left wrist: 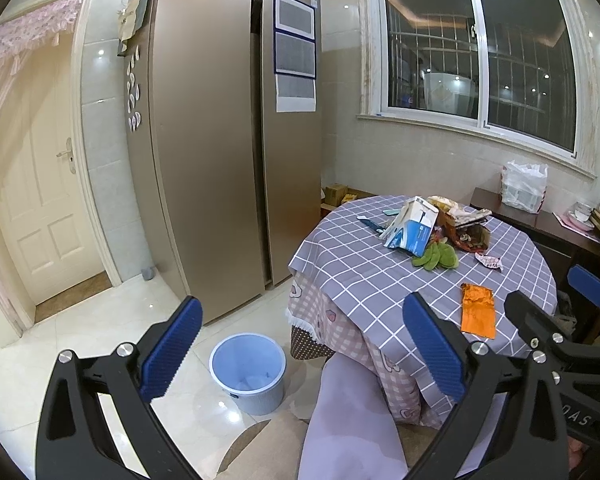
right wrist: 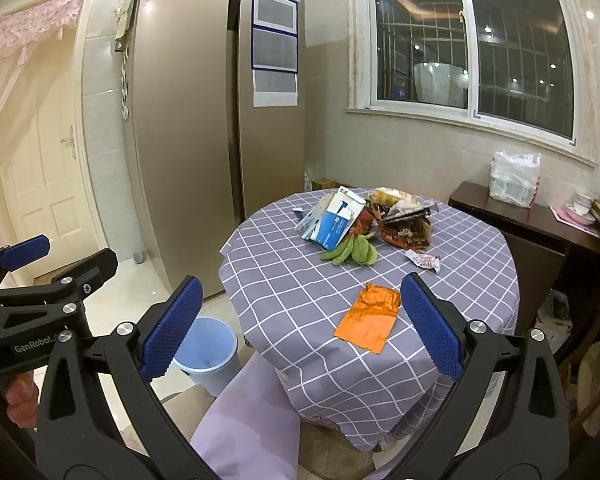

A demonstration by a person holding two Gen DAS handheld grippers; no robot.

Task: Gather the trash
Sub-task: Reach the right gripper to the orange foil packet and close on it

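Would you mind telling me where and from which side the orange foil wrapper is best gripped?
Probably by its near short edge. The orange foil wrapper lies flat on the checked tablecloth, near the table's front edge, so there is little to pinch from above. Its near right corner looks slightly lifted. The open right gripper could come in low from the person's side and close on that edge.

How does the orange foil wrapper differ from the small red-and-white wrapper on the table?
The orange foil wrapper is larger and lies fairly flat near the table's front edge; the red-and-white wrapper is smaller, crumpled, and sits farther back, nearer the pile. The orange one is one plain colour, the other printed. Both lie loose on the checked tablecloth, untouched.
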